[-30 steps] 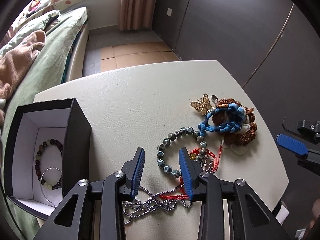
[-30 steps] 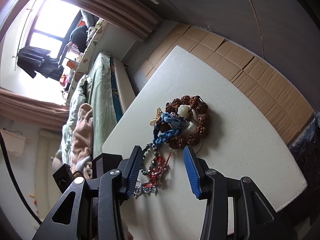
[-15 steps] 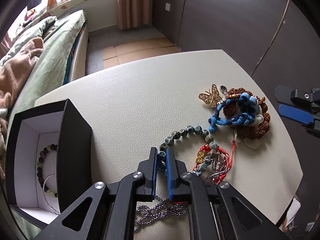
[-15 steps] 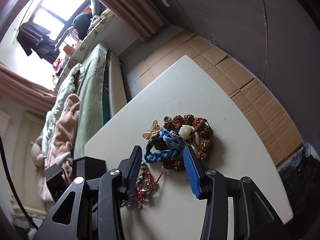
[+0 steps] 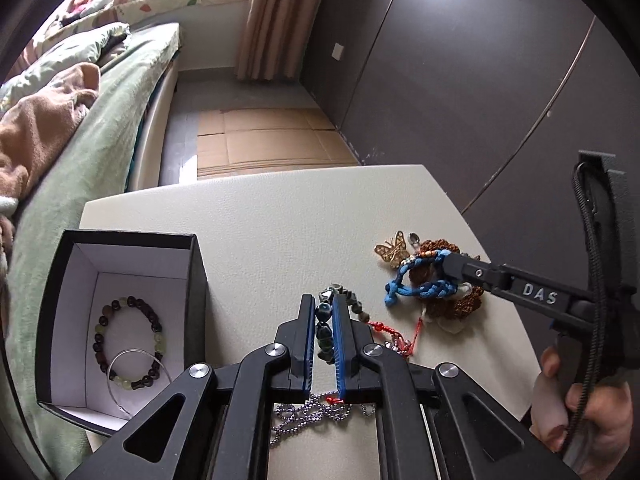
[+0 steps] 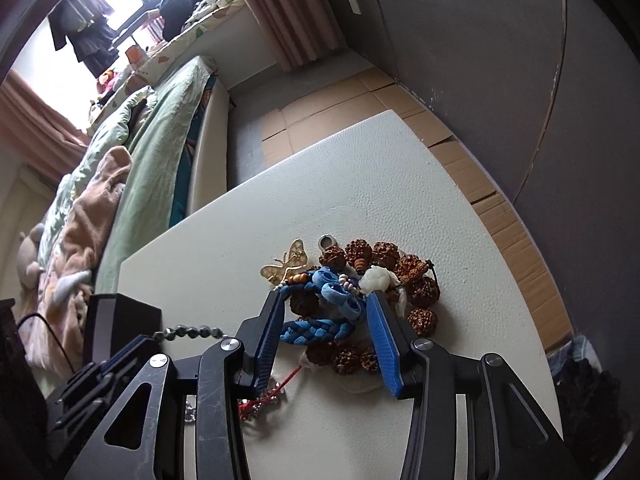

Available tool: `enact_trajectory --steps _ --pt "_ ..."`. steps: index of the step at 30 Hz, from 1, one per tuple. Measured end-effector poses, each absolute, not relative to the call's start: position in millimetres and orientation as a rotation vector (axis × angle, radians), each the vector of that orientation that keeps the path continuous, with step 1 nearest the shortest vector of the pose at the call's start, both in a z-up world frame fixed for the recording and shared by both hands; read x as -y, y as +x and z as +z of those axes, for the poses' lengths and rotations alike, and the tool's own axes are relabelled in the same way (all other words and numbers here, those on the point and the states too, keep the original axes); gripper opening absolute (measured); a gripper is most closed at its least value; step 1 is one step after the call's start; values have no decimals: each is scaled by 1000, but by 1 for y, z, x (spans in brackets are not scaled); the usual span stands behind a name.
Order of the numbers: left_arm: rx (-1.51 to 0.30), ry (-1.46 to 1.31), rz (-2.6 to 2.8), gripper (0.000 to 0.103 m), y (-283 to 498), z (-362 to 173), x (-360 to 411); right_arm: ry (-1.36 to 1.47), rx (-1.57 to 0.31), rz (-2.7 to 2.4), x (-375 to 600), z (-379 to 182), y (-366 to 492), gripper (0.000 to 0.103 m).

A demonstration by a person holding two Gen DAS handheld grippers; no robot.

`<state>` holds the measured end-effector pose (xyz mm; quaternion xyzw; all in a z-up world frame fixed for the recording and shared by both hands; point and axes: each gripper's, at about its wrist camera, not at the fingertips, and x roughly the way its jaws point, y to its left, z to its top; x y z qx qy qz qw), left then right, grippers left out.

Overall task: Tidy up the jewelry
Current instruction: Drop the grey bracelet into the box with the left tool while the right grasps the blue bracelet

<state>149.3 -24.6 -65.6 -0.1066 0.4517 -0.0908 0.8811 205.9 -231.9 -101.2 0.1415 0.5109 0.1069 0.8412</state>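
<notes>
Black box (image 5: pixel 72 280) holds two bracelets; left claw (image 5: pixel 323 320) pinches one

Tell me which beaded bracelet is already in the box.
The dark-and-green bracelet, lying inside the black box beside a thin wire hoop. The grey one is in the left gripper; the brown one lies on the table.

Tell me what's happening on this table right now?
A person is sorting jewelry with a handheld gripper in each hand. The left gripper has just closed on the grey-green bead bracelet, next to the open black box that already holds a dark bead bracelet and a thin wire bangle. The right gripper, its fingers closing slightly, straddles the blue braided bracelet lying on a brown seed bracelet. A gold butterfly brooch sits beside that pile.
</notes>
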Motion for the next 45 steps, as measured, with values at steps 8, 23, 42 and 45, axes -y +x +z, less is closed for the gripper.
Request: enact_trajectory --steps 8,23,42,45 --pt "-880 -274 -199 8 135 -45 9 351 -1045 255 242 -91 197 8" --pt "-781 -345 -184 8 105 -12 -31 458 -941 393 230 -57 170 7" --pt "-730 -413 -61 8 94 -2 -84 430 -899 570 170 -41 153 3" --pt "-727 -414 -51 8 95 -2 -87 358 -1006 506 164 -57 161 7"
